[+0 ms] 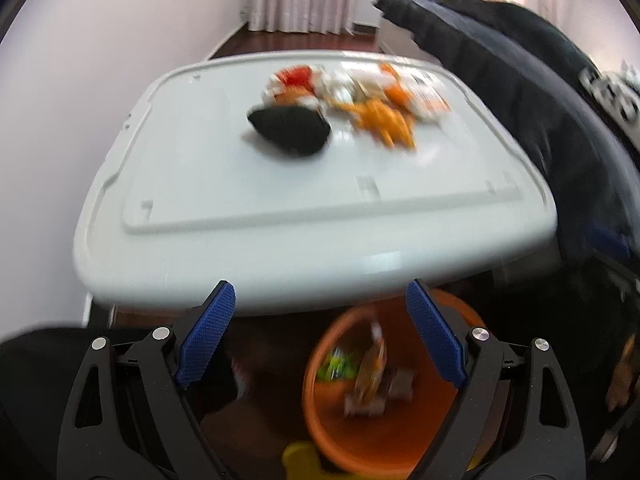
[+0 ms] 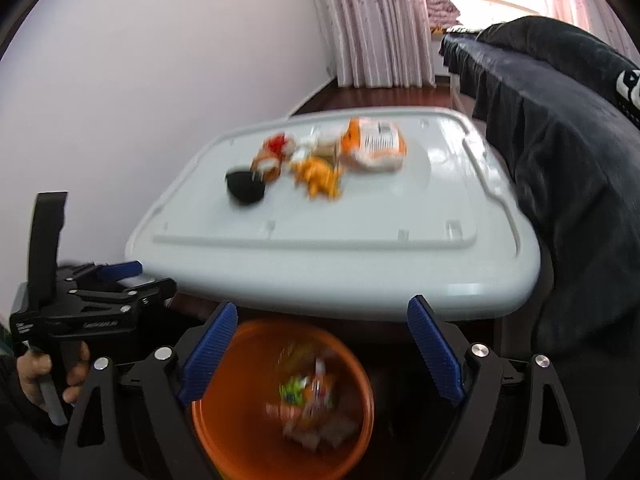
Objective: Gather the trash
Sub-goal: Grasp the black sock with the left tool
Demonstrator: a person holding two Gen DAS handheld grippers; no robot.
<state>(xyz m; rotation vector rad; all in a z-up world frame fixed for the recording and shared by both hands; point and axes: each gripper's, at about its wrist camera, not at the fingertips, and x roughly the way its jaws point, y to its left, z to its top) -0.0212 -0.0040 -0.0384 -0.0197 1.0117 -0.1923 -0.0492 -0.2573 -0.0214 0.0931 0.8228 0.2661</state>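
Observation:
A pile of trash lies on the white table (image 1: pixel 240 200): a black crumpled bag (image 1: pixel 290 130), orange peels (image 1: pixel 386 122), a red-and-white wrapper (image 1: pixel 294 80) and an orange-white packet (image 2: pixel 374 144). An orange bin (image 1: pixel 384 436) with several wrappers inside stands on the floor below the table's near edge. My left gripper (image 1: pixel 320 320) is open and empty above the bin. My right gripper (image 2: pixel 322 332) is open and empty over the bin (image 2: pixel 240 420). The left gripper also shows in the right wrist view (image 2: pixel 120 276). Both views are blurred.
A dark cloth-covered piece of furniture (image 1: pixel 520 100) stands to the right of the table. A plain wall runs along the left. Curtains (image 2: pixel 372 24) and a window are at the back. A yellow object (image 1: pixel 300 460) lies by the bin.

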